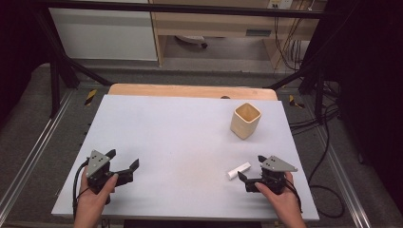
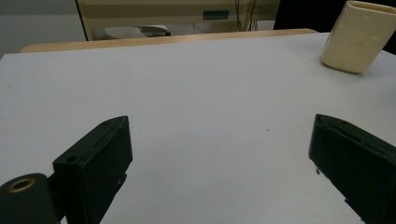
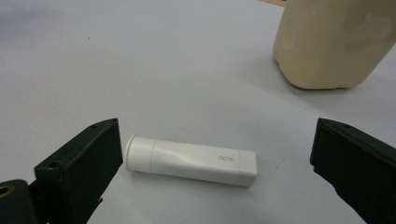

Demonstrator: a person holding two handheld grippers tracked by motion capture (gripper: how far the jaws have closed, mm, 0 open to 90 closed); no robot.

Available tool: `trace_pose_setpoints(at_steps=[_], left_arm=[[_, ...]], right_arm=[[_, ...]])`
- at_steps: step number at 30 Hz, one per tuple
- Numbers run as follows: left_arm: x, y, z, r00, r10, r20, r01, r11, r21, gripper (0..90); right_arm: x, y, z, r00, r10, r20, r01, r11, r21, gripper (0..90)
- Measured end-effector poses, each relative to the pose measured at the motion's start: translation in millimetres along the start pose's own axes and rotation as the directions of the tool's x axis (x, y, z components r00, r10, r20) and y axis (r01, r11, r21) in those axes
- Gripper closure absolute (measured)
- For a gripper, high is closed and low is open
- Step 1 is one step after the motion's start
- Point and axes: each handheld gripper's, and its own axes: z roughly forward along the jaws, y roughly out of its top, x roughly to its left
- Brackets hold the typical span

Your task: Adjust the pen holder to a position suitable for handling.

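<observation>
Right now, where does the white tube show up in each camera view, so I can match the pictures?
High view: the white tube lies on the table's near right part, just left of the right gripper.
Left gripper view: not in this picture.
Right gripper view: the tube lies crosswise, low centre, between the open jaws, its cap end close by the left one.
Shared landmark: the cream cup, far right in the left gripper view, top right in the right gripper view.
</observation>
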Motion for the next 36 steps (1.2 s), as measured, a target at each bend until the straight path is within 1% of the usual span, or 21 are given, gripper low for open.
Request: trace_pose_setpoints(at_steps=[6,24,27,28,30,31,34,36], left_arm=[[-0.8,-0.3,-0.2,1.0,0.004,0.003,-0.004,1.0,0.006,5.9],[-3.1,-0.8,1.6,0.9998,0.015,0.015,-0.015,0.9997,0.019,5.7],[-5.0,-0.8,2.7,0.9995,0.024,0.021,-0.024,0.9994,0.026,5.7],[-7.1,-0.6,3.4,0.9994,0.023,0.028,-0.024,0.9994,0.025,5.7],[-9.8,-0.1,3.2,0.9987,0.036,0.037,-0.037,0.9991,0.022,5.7],[-11.3,0.4,2.9,0.9985,0.043,0.034,-0.043,0.9989,0.018,5.7],[-16.7,1.1,3.6,0.9978,0.041,0.053,-0.042,0.9991,0.008,5.8],[-20.6,1.2,4.5,0.997,0.054,0.056,-0.055,0.9984,0.012,5.8]], right_arm=[[-0.5,0.2,-1.0,1.0,0.002,0.005,-0.002,1.0,-0.009,2.9],[1.0,0.5,-0.3,1.0,0.001,-0.001,-0.001,1.0,0.002,2.7],[0.5,0.4,-0.6,1.0,0.003,-0.002,-0.003,1.0,0.003,2.7],[0.3,0.3,-0.7,1.0,0.003,-0.002,-0.003,1.0,0.004,2.7],[0.1,0.1,-0.8,1.0,0.005,-0.001,-0.005,1.0,0.006,2.7],[0.0,0.0,-0.8,1.0,0.007,-0.002,-0.007,1.0,0.006,2.7],[-0.2,-0.2,-0.6,1.0,0.008,-0.004,-0.008,1.0,0.008,2.6],[-0.4,-0.2,-0.6,0.9999,0.008,-0.007,-0.008,1.0,0.007,2.4]])
